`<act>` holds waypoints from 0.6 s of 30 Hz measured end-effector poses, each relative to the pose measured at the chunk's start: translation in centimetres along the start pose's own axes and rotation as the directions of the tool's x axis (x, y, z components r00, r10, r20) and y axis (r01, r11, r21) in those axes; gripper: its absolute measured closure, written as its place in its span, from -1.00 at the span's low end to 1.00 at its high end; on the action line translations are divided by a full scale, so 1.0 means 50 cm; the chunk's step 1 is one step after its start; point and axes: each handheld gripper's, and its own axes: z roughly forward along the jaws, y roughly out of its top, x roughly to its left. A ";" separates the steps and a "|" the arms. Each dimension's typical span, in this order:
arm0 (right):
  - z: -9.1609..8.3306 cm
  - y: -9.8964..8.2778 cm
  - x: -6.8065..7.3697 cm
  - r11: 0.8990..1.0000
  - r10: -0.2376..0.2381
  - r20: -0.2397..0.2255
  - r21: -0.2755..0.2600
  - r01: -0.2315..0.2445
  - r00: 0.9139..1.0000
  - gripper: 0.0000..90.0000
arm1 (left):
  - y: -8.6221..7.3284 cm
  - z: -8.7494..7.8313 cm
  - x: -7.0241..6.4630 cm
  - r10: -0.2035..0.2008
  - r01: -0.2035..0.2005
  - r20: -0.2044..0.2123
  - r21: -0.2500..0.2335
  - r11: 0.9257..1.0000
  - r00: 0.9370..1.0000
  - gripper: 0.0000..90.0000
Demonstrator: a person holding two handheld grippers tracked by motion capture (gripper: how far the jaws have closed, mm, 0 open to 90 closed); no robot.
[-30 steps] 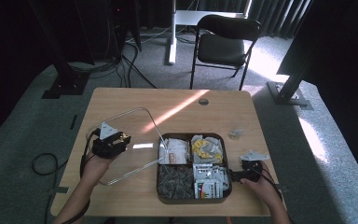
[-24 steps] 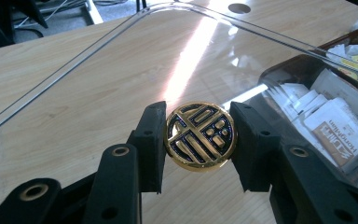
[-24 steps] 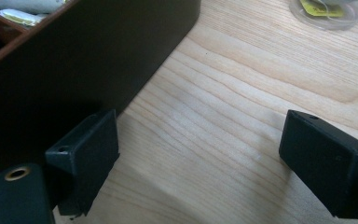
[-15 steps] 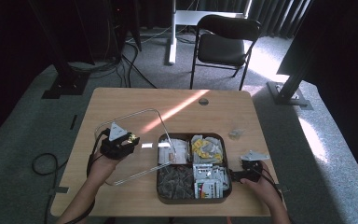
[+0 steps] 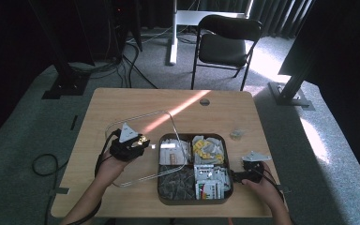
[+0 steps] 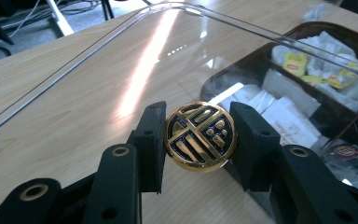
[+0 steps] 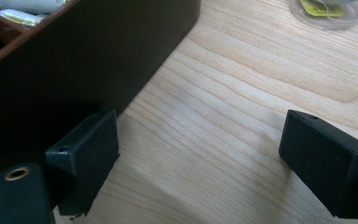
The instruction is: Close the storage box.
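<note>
My left gripper [image 5: 137, 140] is shut on a round gold knob [image 6: 199, 136] that sits on a clear plastic lid [image 5: 165, 115]. The lid [image 6: 121, 51] is held tilted, with its right part over the left compartments of a dark brown compartment box [image 5: 161, 190]. The box [image 6: 310, 29] holds tea bags and sachets. My right gripper [image 5: 237, 177] rests on the table against the box's right side. In the right gripper view the right gripper [image 7: 205, 154] stands open over bare wood, its left jaw beside the box wall [image 7: 74, 60].
A small clear cup [image 5: 237, 134] with a yellow packet stands on the table right of the box, and it is also ahead of the right gripper as the cup [image 7: 331, 11]. A black chair [image 5: 225, 44] stands behind the table.
My left gripper has carried the lid to the right, so the lid now overlaps the box's left side. The right hand has stayed where it was.
</note>
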 end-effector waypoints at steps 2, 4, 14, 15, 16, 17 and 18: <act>0.000 0.000 0.000 1.000 0.001 -0.001 -0.001 -0.001 1.000 -0.75 | 0.002 0.002 -0.005 0.007 -0.007 0.008 0.000 1.000 1.000 0.30; 0.000 0.000 0.000 1.000 0.001 -0.001 -0.001 -0.001 1.000 -0.75 | 0.006 0.004 -0.012 0.015 -0.015 0.018 0.000 1.000 1.000 0.30; 0.000 0.000 0.000 1.000 0.000 0.000 0.000 0.000 1.000 -0.75 | 0.023 0.016 -0.041 0.048 -0.048 0.072 -0.007 0.999 0.996 0.30; 0.000 0.000 0.000 1.000 0.001 -0.001 0.000 -0.001 1.000 -0.75 | 0.024 0.018 -0.044 0.056 -0.056 0.077 -0.001 0.998 0.995 0.30; 0.000 0.000 0.000 1.000 0.000 0.000 -0.001 0.000 1.000 -0.75 | 0.024 0.020 -0.048 0.055 -0.055 0.081 -0.001 0.998 0.995 0.30; 0.000 0.000 0.000 1.000 0.000 0.000 0.000 0.000 1.000 -0.75 | 0.024 0.022 -0.051 0.060 -0.060 0.088 -0.002 0.998 0.994 0.30; 0.000 0.000 0.000 1.000 0.000 0.000 0.000 0.000 1.000 -0.75 | 0.026 0.025 -0.056 0.066 -0.067 0.094 0.001 0.998 0.993 0.30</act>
